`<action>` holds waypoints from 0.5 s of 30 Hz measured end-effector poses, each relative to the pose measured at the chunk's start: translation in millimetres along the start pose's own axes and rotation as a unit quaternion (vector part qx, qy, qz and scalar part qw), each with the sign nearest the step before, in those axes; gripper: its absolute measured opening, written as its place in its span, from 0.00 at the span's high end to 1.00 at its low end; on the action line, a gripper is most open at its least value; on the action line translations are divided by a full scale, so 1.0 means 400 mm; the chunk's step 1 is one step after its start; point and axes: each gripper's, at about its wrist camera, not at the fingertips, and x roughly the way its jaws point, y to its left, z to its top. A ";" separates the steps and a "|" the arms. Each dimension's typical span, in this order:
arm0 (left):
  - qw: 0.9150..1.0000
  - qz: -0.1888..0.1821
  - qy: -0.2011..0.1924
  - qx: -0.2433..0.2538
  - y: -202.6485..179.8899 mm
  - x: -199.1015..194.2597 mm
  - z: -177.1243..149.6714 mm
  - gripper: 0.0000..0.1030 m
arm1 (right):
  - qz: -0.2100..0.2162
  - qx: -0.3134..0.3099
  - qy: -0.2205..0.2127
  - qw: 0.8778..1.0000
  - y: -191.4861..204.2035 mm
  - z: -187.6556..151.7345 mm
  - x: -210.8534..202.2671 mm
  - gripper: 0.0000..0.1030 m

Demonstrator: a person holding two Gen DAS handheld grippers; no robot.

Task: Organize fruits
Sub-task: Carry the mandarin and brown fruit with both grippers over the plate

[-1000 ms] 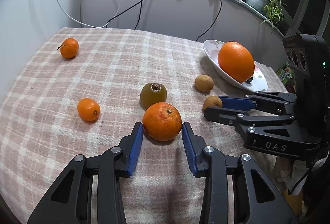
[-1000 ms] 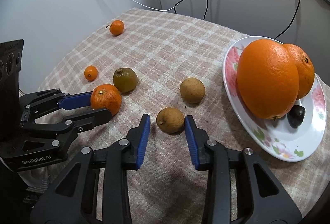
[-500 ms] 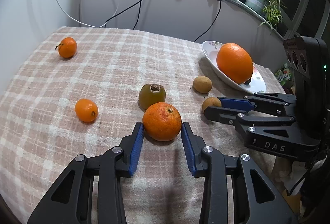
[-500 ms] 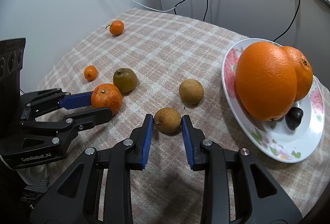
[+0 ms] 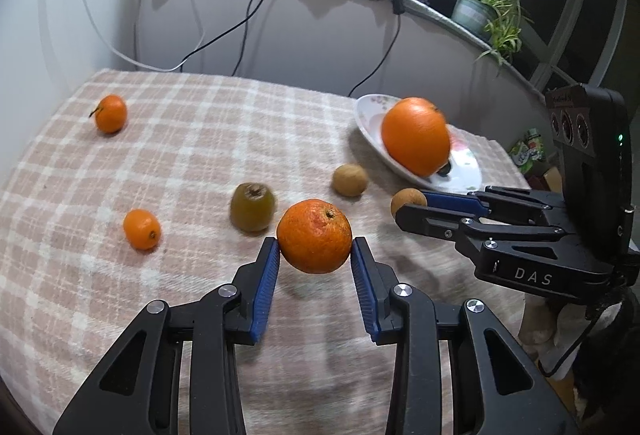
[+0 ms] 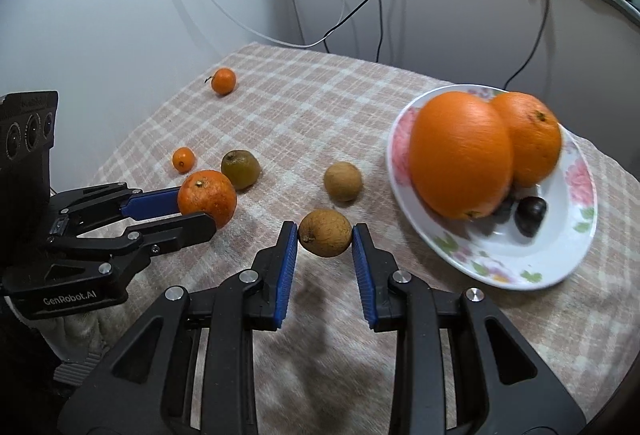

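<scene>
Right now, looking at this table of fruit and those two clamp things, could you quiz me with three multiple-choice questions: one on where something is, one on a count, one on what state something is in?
1. Where is the largest orange?
A. on the flowered plate
B. on the checked cloth beside the greenish fruit
C. on the window ledge

2. How many orange-coloured fruits lie loose on the cloth, outside both tools?
A. none
B. two
C. five

3. What is the state of the right tool?
A. wide open with nothing in it
B. clamped on a small brown fruit
C. clamped on the plate's rim

Answers:
1. A, it rests in the plate against a second orange.
2. B, one small orange fruit sits near the far corner and one nearer; a third orange fruit is in the left tool.
3. B, both blue pads press the brown fruit's sides.
</scene>
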 end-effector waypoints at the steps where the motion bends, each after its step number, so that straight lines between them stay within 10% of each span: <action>1: 1.000 -0.004 -0.001 0.001 -0.007 0.000 0.004 0.66 | 0.000 0.003 -0.002 1.000 -0.006 -0.003 -0.009 0.72; 15: 0.998 -0.048 -0.009 0.039 -0.137 0.040 0.060 0.66 | -0.030 0.046 -0.042 0.998 -0.132 -0.031 -0.133 0.72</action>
